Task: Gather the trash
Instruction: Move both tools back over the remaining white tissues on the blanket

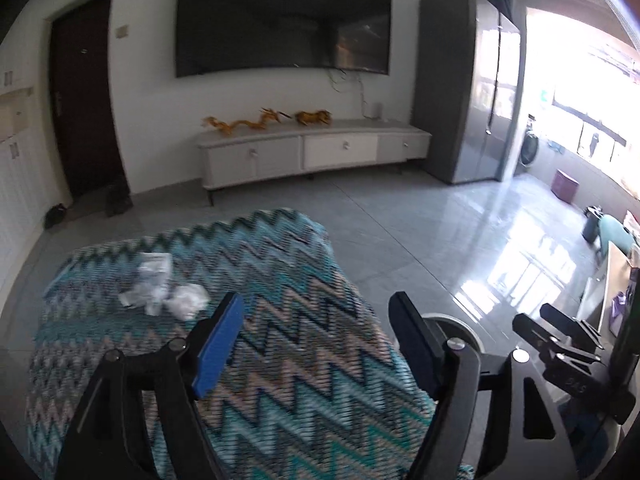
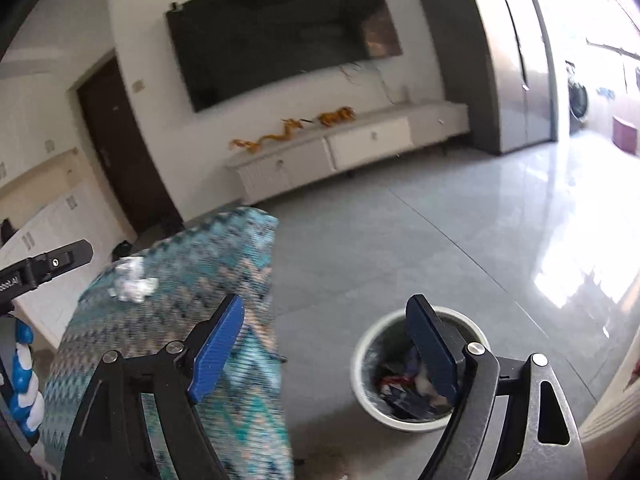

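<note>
The crumpled white papers (image 1: 164, 288) lie in a loose cluster on my zigzag-patterned surface (image 1: 280, 320), toward its far left part, a few wads touching each other, one flatter wrapper at the far side of the pile. The bin (image 2: 362, 364) stands upright on the floor just beside the surface's right edge, round, pale-rimmed, its mouth open. Inside it I see dark blue wrappers (image 2: 404, 396) with a bit of red and white among them, heaped low.

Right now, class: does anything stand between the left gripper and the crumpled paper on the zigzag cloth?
Nothing visible does. The left gripper is open and empty, and only bare zigzag cloth separates it from the crumpled paper.
</note>
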Motion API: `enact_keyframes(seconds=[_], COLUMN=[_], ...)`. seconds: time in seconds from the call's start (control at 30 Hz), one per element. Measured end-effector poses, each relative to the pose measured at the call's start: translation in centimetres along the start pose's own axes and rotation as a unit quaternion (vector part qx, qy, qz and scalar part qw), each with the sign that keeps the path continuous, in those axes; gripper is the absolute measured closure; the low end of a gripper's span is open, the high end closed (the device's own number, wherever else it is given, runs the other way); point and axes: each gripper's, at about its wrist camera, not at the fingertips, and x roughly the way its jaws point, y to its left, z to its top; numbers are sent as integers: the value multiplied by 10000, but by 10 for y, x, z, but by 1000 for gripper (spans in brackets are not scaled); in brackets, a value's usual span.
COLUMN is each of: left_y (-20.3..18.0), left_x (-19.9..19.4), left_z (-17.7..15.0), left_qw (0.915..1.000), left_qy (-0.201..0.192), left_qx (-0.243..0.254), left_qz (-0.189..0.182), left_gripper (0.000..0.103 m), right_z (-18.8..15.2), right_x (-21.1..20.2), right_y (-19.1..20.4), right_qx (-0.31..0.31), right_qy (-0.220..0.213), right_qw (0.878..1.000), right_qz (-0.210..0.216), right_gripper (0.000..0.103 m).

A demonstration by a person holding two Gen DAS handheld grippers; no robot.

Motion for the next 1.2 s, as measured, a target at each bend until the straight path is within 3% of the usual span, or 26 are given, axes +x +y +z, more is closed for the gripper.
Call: enact_keyframes(seconds=[0.37,1.2], left_y=[59,156], left_x=[-81,-149], left_z=[-4,-43], left_qw=[9917,9721], left_qy=[-882,-1324], left_qx=[-219,-1181], left_qz=[914,1534], left_gripper=[20,18], right_z=[15,16], right_x=[-30,-67], right_y=[74,177], right_qx=[-475,-1180], right_qy=[-331,-485], right_qw=[9977,9891], right_qz=[342,734], right_gripper=[13,12])
